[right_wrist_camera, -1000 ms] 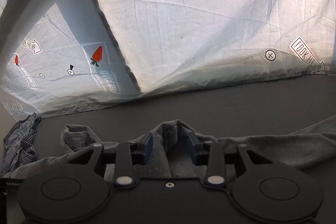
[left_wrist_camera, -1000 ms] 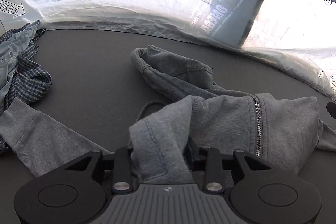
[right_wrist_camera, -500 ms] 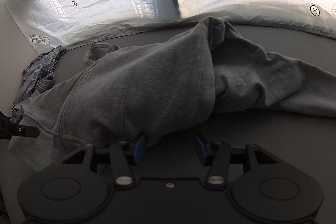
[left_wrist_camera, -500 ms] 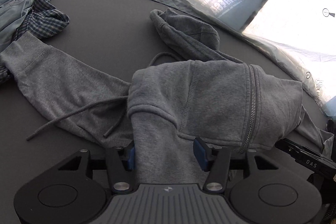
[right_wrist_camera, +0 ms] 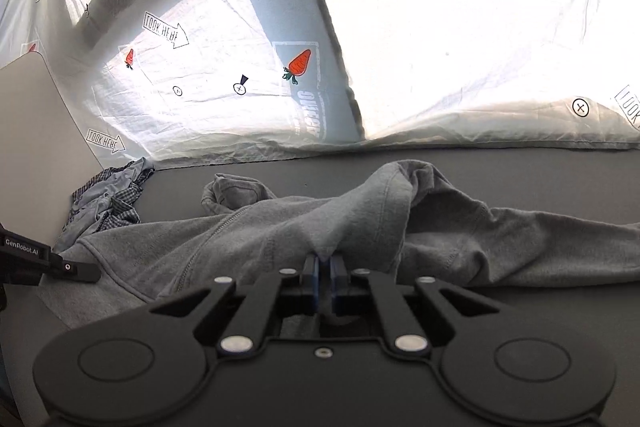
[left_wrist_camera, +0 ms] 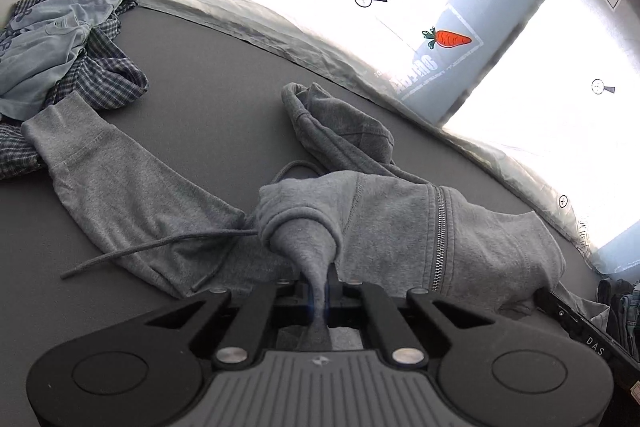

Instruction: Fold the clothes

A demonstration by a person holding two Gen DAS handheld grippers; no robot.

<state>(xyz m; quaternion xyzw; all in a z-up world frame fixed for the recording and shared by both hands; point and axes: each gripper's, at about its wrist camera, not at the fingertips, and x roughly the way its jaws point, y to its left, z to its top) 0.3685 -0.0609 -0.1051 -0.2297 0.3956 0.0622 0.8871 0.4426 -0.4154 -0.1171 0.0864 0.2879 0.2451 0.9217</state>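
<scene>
Left gripper [left_wrist_camera: 319,291] clamped tight on a pinched fold of the grey zip hoodie [left_wrist_camera: 400,227], jaws just closed, cloth drawn up into a taut peak between the pads. Right gripper [right_wrist_camera: 325,277] likewise closed hard on another bunched fold of the same hoodie [right_wrist_camera: 280,231], jaws just brought together, fabric caught between them.

Hoodie spread across the dark grey table [left_wrist_camera: 208,83], partly lifted at both gripped points. Zipper [left_wrist_camera: 440,239] running down the front, just right of the left grip. Hood [left_wrist_camera: 336,123] lying crumpled beyond, toward the far edge. One sleeve [left_wrist_camera: 112,163] stretched out to the left, cuff touching a heap of checked and pale blue clothes [left_wrist_camera: 68,55] at the table's far left corner. Other sleeve [right_wrist_camera: 540,243] trailing off to the right. Drawstring [left_wrist_camera: 160,247] lying loose over the left sleeve and onto the table.

White printed sheet [right_wrist_camera: 460,47] hung behind the table, bearing a carrot picture [right_wrist_camera: 299,63]. No container seen anywhere in either view.
</scene>
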